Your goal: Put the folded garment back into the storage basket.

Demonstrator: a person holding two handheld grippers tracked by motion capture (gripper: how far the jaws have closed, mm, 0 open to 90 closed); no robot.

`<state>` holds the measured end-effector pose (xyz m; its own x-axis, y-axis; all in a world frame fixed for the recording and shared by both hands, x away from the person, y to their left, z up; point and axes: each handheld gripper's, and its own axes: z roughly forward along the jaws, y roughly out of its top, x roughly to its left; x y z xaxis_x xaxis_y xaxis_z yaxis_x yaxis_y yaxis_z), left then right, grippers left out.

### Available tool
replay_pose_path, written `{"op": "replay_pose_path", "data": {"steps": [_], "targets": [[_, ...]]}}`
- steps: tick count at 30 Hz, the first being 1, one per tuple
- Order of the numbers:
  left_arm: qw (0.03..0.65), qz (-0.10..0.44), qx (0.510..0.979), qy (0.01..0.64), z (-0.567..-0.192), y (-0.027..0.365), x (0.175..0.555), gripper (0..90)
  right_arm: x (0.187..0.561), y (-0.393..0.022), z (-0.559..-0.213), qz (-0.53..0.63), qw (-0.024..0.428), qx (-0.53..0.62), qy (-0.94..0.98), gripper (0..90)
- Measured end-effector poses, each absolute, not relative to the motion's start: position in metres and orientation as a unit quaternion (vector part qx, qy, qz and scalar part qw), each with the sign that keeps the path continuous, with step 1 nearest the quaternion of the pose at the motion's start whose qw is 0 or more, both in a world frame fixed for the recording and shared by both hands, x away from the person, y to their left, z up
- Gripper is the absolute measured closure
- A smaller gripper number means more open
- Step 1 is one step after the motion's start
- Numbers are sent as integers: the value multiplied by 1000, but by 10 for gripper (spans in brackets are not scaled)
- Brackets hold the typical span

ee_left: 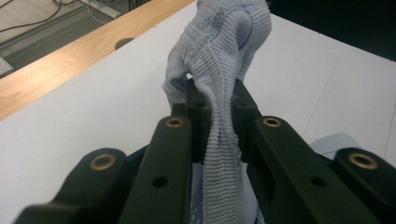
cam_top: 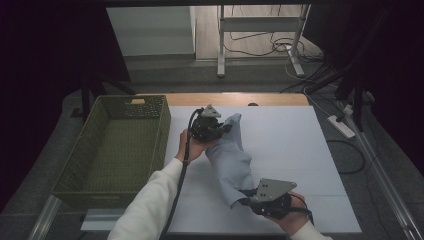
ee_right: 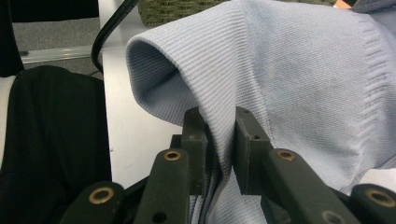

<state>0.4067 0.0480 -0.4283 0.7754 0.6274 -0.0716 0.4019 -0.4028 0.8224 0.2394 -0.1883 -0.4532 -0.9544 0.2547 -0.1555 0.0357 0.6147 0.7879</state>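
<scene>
Garment: a pale blue ribbed knit garment point(cam_top: 231, 160) stretches over the white table top point(cam_top: 295, 150), running from just right of the table's middle down toward the near edge on the person's right; in the high view it hangs between the two grippers rather than lying flat.
Far end of garment: a bunched, ribbed hem rises past the jaw tips in the left gripper view point(ee_left: 224, 56), its edge folded over on itself.
Near end of garment: in the right gripper view the cloth point(ee_right: 289, 74) forms a rounded fold on the left and spreads wide to the right.
Left gripper: the left gripper point(cam_top: 216, 128) clamps the far end of the garment; its jaws are closed on a pinched band of ribbed cloth that runs straight up between them.
Right gripper: the right gripper point(cam_top: 251, 199) holds the near end by the table's front edge; its jaws are squeezed on a fold of the knit, cloth on both sides of them.
Hands: the left hand point(cam_top: 192, 147), in a white sleeve, carries its gripper near the table's middle.
Basket: an olive green mesh basket point(cam_top: 90, 150) stands at the left of the table, well apart from the garment.
Table edge: a wooden strip point(cam_top: 235, 98) runs along the far side of the white top.
</scene>
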Motion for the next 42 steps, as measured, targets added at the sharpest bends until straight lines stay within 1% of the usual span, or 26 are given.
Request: {"op": "replay_pose_path", "data": {"steps": [22,42], "targets": [[456,140,821,313,-405,65,402,820,248,-181,-436,449,147,82,877,764],[464,150,813,318,-393,80,401,821,252,-163,-431,452,145,65,877,764]]}}
